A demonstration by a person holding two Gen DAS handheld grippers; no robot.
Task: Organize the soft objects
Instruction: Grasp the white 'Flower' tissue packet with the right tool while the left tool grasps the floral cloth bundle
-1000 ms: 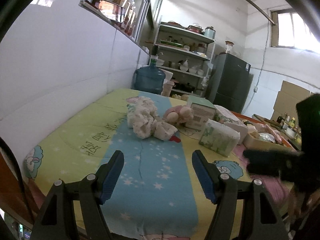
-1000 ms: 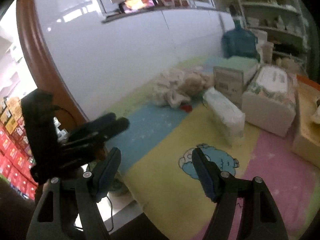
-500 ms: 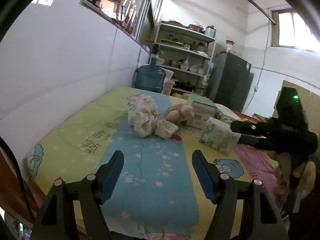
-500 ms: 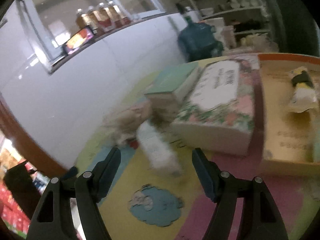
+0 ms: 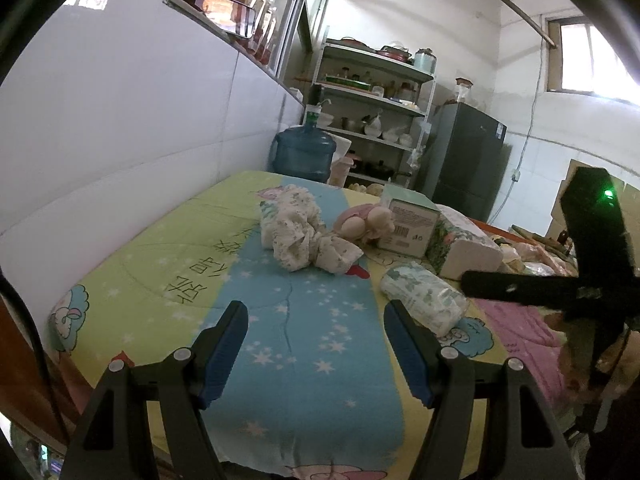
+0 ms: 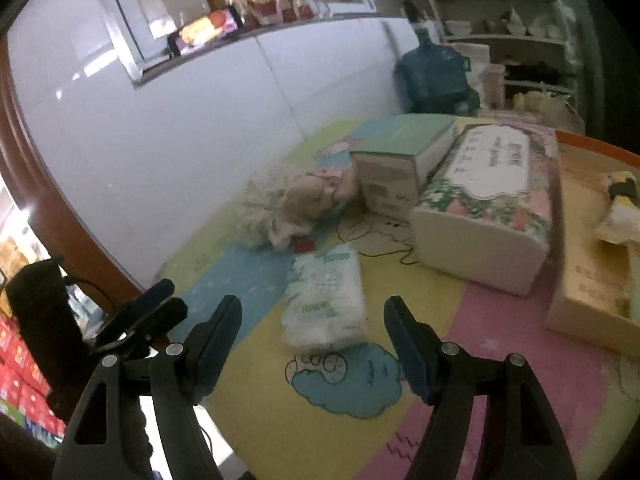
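Observation:
A small soft tissue pack (image 6: pixel 324 296) lies flat on the cartoon-print mat (image 6: pixel 360 420), just ahead of my right gripper (image 6: pixel 314 340), which is open and empty. In the left wrist view the same pack (image 5: pixel 424 298) sits right of my left gripper (image 5: pixel 316 344), also open and empty over the mat's blue strip. Farther back lie a crumpled floral cloth (image 5: pixel 298 236) and a pink plush doll (image 5: pixel 362 224), touching each other. The right gripper (image 5: pixel 480 284) reaches in from the right just beyond the pack. The left gripper (image 6: pixel 172 296) shows at the mat's left edge.
A green-topped box (image 5: pixel 408 218) and a large floral tissue pack (image 5: pixel 464 240) stand behind the small pack. A cardboard box (image 6: pixel 592 264) holding a wrapped item sits at the right. A white tiled wall runs along the left; a blue water jug (image 5: pixel 302 154), shelves and a fridge stand beyond.
The right gripper swung in from the right toward the small tissue pack. The pack, on its edge earlier, now lies flat. The left gripper has stayed where it was.

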